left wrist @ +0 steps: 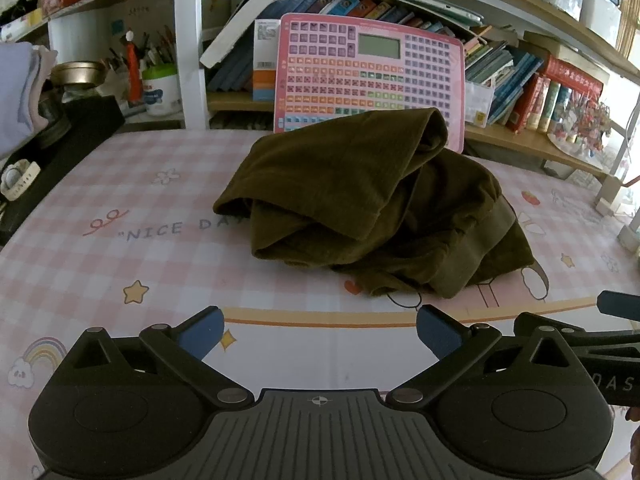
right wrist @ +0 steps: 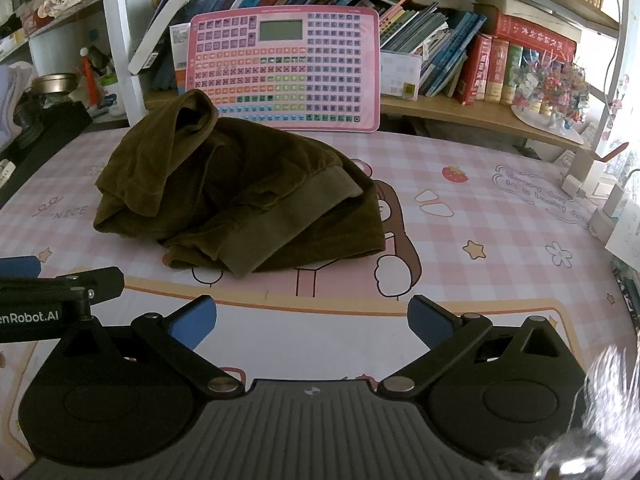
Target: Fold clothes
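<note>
A dark olive garment (left wrist: 360,204) lies crumpled in a heap in the middle of the pink checked table (left wrist: 120,264), with its ribbed hem band toward the front right. In the right wrist view the same olive garment (right wrist: 240,192) sits left of centre. My left gripper (left wrist: 320,336) is open near the table's front edge, short of the heap, with nothing between its blue pads. My right gripper (right wrist: 312,324) is also open and empty, just in front of the garment's hem. Part of the right gripper (left wrist: 616,306) shows at the right edge of the left view.
A pink keyboard-like chart board (left wrist: 372,76) leans against the bookshelf (right wrist: 500,68) behind the garment. A black box (left wrist: 52,148) with a watch and jars stands at the left edge. White items (right wrist: 600,200) sit at the table's right end.
</note>
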Available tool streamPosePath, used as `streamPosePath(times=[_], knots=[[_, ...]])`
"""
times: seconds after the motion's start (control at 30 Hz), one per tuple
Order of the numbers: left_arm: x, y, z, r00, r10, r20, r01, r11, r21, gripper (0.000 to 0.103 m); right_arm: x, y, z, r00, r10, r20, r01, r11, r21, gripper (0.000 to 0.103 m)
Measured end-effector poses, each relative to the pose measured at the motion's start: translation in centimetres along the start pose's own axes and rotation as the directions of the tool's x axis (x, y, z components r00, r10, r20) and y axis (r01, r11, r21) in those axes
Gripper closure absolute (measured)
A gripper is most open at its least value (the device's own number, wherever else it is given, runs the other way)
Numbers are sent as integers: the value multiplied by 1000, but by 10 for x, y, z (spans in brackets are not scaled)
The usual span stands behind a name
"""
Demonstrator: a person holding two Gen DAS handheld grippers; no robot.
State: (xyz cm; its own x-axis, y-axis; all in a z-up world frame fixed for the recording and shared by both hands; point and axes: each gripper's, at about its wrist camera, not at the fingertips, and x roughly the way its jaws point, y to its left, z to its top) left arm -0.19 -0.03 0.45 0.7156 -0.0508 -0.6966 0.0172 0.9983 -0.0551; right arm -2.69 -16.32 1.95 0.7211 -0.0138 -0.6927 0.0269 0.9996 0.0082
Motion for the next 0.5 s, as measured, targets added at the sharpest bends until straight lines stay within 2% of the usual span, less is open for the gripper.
streamPosePath(times=[0.5], knots=[[-1, 0, -1, 1000, 3, -3, -3, 1000, 5, 0, -1, 1, -1, 1000, 1, 3, -1, 1000, 1, 0]])
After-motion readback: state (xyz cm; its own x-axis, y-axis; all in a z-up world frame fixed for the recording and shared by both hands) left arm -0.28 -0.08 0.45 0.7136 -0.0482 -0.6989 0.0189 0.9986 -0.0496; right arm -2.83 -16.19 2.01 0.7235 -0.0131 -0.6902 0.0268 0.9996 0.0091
